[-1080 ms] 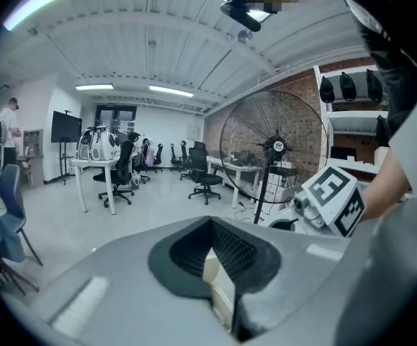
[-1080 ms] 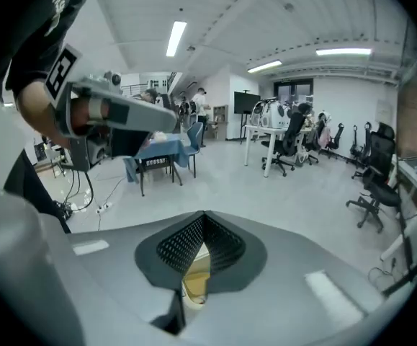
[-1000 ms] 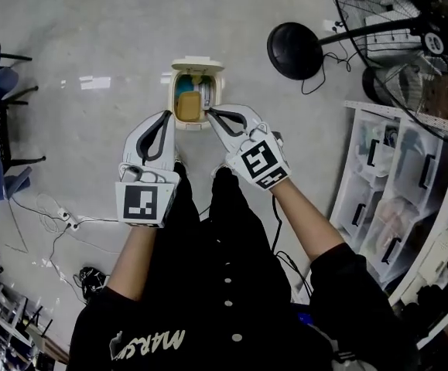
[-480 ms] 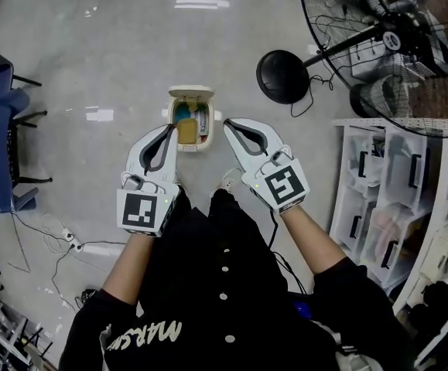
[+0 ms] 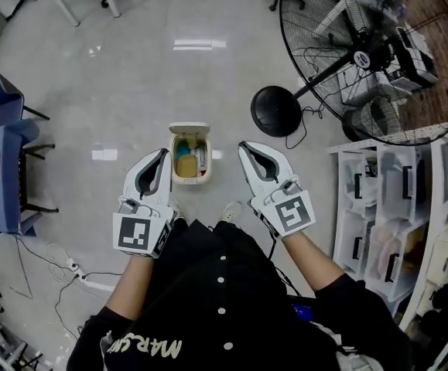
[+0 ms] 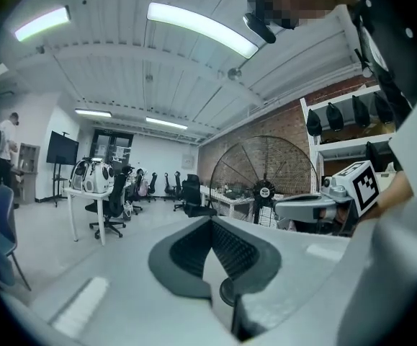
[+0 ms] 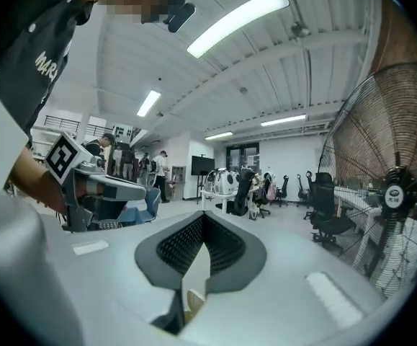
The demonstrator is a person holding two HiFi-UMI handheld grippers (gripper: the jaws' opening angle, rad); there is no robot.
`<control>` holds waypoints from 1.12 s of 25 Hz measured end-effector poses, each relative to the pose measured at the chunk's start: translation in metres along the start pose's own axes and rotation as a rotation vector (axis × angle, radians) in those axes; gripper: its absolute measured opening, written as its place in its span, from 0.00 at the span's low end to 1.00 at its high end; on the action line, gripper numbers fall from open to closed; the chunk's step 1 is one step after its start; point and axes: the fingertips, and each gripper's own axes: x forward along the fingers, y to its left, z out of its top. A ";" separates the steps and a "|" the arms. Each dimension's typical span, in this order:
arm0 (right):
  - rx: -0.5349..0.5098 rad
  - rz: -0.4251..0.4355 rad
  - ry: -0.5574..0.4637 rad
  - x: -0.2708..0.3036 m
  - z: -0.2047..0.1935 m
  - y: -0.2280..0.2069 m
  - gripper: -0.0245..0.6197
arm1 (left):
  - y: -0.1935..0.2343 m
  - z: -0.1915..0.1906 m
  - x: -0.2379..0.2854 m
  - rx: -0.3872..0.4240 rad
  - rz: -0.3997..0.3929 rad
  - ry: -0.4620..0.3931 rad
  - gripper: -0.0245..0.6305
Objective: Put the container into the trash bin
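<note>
Head view: both grippers were higher and farther from the trash bin [image 5: 209,161] than a second before, when their tips stood at its rim. The bin sat on the floor [image 5: 131,76], lid tipped back, between and beyond the two tips, touching neither.

Left gripper [image 5: 162,155]: jaws pressed together, nothing between them. Right gripper [image 5: 244,147]: the same, closed and empty.

The tan container [image 5: 185,168] lay inside the bin among other rubbish, as it had half a second earlier.

Judgement: drop done, hands drawn back and clear. Task looked complete; only the open lid might remain, if closing it counts.
</note>
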 end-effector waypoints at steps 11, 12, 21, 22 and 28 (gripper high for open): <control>0.009 -0.103 -0.140 -0.025 0.054 -0.029 0.08 | 0.011 0.039 -0.015 0.047 0.064 -0.057 0.04; 0.015 -0.114 -0.149 -0.027 0.056 -0.032 0.08 | 0.013 0.042 -0.017 0.053 0.074 -0.057 0.04; 0.045 -0.195 -0.198 -0.041 0.068 -0.044 0.08 | 0.028 0.057 -0.035 0.081 0.130 -0.073 0.04; 0.046 -0.203 -0.199 -0.042 0.068 -0.045 0.08 | 0.029 0.057 -0.036 0.080 0.136 -0.072 0.04; 0.082 -0.243 -0.205 -0.046 0.067 -0.055 0.08 | 0.028 0.062 -0.034 0.089 0.141 -0.091 0.04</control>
